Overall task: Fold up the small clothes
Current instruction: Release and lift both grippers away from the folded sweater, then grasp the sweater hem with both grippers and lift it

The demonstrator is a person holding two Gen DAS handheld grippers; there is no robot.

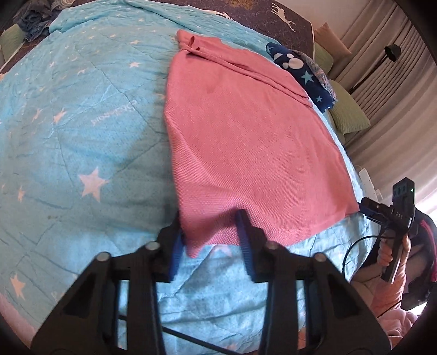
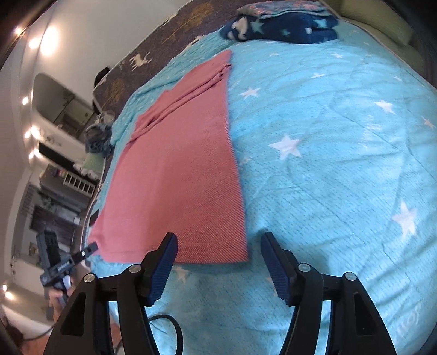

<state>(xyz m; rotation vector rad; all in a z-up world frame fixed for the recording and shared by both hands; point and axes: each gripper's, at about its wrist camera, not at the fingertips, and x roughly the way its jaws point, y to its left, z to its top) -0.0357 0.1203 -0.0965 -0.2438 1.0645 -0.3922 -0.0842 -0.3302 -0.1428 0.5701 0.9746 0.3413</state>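
A pink knitted garment (image 1: 245, 142) lies flat on a light blue quilt with white stars (image 1: 82, 136), its far end creased into folds. My left gripper (image 1: 210, 240) points down at the garment's near left corner. Its jaws stand apart, and the corner lies flat between the blue pads (image 1: 245, 245) without being pinched. In the right wrist view the same garment (image 2: 177, 177) stretches away to the left. My right gripper (image 2: 218, 262) is open over its near right corner, one finger above the hem, the other above bare quilt (image 2: 327, 163).
A folded dark blue blanket with stars (image 1: 303, 71) (image 2: 281, 30) sits at the bed's far side beside green pillows (image 1: 347, 109). A heap of bluish clothes (image 1: 32, 21) lies at the far left. A hand (image 1: 387, 251) and pink sleeve show at the bed's right edge.
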